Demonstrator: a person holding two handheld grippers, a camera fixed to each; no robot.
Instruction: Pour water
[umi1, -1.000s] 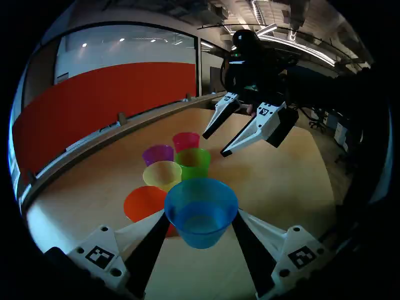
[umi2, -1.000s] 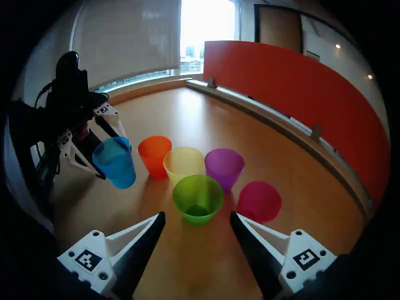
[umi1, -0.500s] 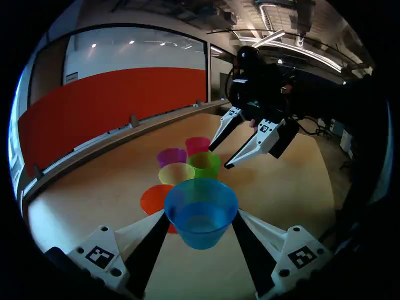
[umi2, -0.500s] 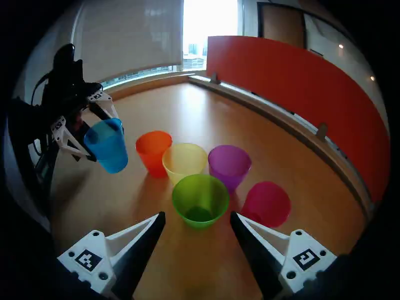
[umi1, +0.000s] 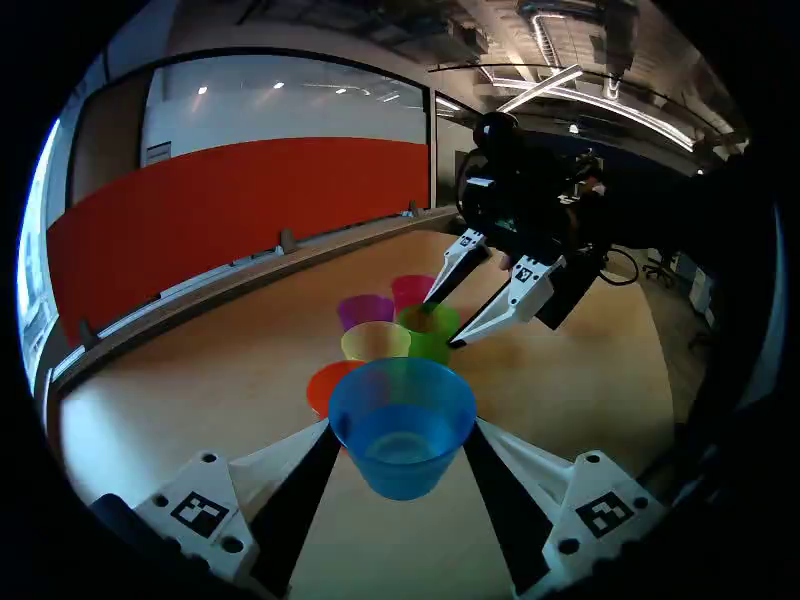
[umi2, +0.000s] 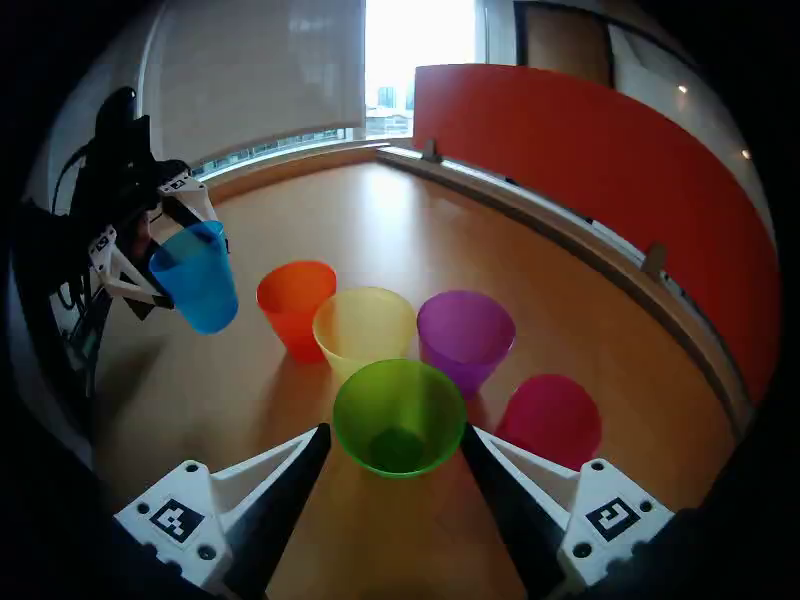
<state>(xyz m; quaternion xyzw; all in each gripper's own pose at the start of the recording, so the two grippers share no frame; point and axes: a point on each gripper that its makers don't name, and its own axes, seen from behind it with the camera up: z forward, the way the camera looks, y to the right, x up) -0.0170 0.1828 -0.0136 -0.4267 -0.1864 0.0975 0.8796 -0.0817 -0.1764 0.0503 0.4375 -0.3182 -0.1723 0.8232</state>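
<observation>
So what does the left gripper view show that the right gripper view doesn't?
Left gripper view: looks down into the translucent blue plastic cup clamped in the left tool, apparently water at its bottom, ceiling light strips, and the right tool from the front. Right gripper view: a bright window, a white blind, and that cup from the side, held off the wooden table. Both: the table, red wall panel, and five more plastic cups: green cup, yellow cup, orange cup, purple cup, pink cup.
</observation>
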